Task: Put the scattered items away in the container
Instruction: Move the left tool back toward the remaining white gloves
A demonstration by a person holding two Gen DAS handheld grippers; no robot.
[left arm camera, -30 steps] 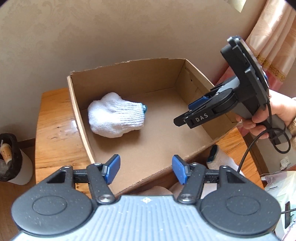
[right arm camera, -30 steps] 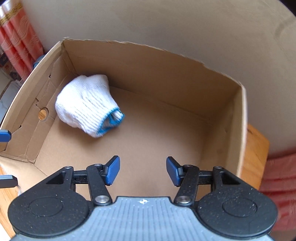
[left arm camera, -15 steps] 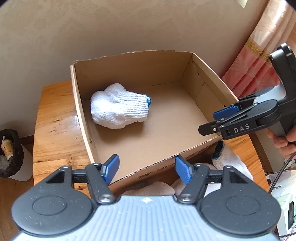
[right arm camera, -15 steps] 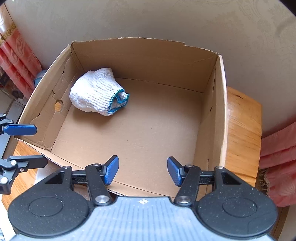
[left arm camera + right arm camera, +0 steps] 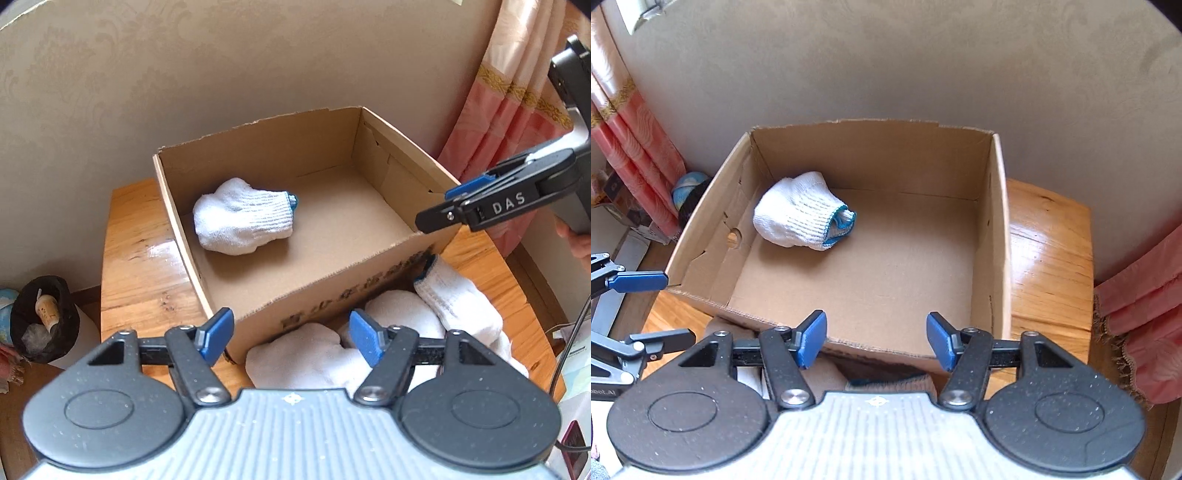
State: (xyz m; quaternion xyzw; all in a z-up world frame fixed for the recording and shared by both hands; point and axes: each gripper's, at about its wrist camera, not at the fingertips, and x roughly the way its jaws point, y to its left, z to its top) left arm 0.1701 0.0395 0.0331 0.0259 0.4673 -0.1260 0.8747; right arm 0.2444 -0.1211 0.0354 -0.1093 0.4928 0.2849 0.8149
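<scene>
1. A cardboard box (image 5: 325, 291) is sitting on a wooden table (image 5: 140, 251), pushed towards the table's far edge by the wall.
2. One rolled white knit glove bundle (image 5: 242, 221) with blue cuff trim is lying inside the box, near its far left corner.
3. More white gloves (image 5: 454, 302) are lying loose on the table along its near edge, just in front of the box's front wall.
4. The left gripper (image 5: 291, 332) is hovering over the front wall of the box; its jaws have just been opening and are standing released, with nothing between the blue pads.
5. The right gripper (image 5: 873, 336) is hanging above the box's near rim; its jaws have just been opening too and are gripping nothing.
6. A pink curtain (image 5: 517, 103) is hanging beside the table's right edge.
</scene>
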